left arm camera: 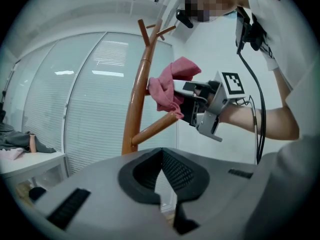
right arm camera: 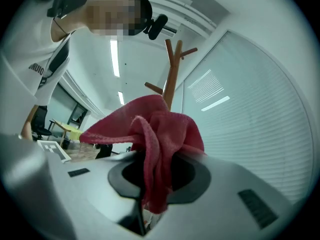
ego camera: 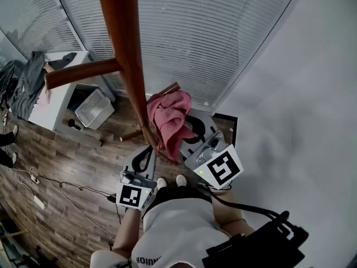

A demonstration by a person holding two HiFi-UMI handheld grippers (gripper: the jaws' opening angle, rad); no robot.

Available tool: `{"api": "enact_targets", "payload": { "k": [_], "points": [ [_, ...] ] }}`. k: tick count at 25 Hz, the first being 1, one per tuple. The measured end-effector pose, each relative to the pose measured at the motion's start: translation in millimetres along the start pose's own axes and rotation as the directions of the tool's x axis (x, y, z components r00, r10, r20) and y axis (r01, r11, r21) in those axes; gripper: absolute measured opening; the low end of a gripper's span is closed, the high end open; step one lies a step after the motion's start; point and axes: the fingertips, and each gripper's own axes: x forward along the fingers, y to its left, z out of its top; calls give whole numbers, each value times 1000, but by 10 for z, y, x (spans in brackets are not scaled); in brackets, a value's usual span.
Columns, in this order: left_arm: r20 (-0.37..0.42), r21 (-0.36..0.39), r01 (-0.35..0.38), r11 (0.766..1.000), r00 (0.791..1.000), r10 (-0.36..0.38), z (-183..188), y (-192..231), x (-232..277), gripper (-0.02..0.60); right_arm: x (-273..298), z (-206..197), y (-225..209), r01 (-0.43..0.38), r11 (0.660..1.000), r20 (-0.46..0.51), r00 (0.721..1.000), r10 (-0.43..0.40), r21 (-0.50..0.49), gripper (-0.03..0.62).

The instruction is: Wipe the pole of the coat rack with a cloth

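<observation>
Our right claw [right arm camera: 152, 201] is clamped on the pink cloth [right arm camera: 150, 129], which bunches just ahead of it and touches the coat rack pole [left arm camera: 134, 114]. Our left claw [left arm camera: 167, 199] holds its jaws together, empty, with the pole ahead and apart.

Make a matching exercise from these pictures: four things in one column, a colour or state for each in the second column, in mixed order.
Things:
1. cloth
2. pole
3. left hand-held gripper
4. basket

Colour or state:
A. brown wood
B. white
C. pink
D. shut, with nothing in it

Pairs: 1-C; 2-A; 3-D; 4-B
</observation>
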Motion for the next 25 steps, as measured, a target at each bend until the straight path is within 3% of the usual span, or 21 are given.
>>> {"api": "enact_targets", "payload": {
  "k": [2, 6, 17, 25],
  "points": [
    [14, -4, -4, 1000, 1000, 4, 85, -30, -8, 14, -42, 28, -40, 27, 1000, -11, 1000, -27, -10, 84],
    [48, -83, -20, 996, 999, 24, 179, -51, -7, 14, -86, 59, -111, 53, 998, -15, 998, -54, -33, 84],
    [75, -76, -12, 997, 997, 18, 257, -54, 9, 14, -257, 49, -335, 117, 987, -55, 991, -123, -113, 84],
    [87, -79, -20, 997, 996, 27, 315, -85, 2, 14, -436, 93, -571, 177, 977, -63, 981, -186, -117, 84]
  ]
}}
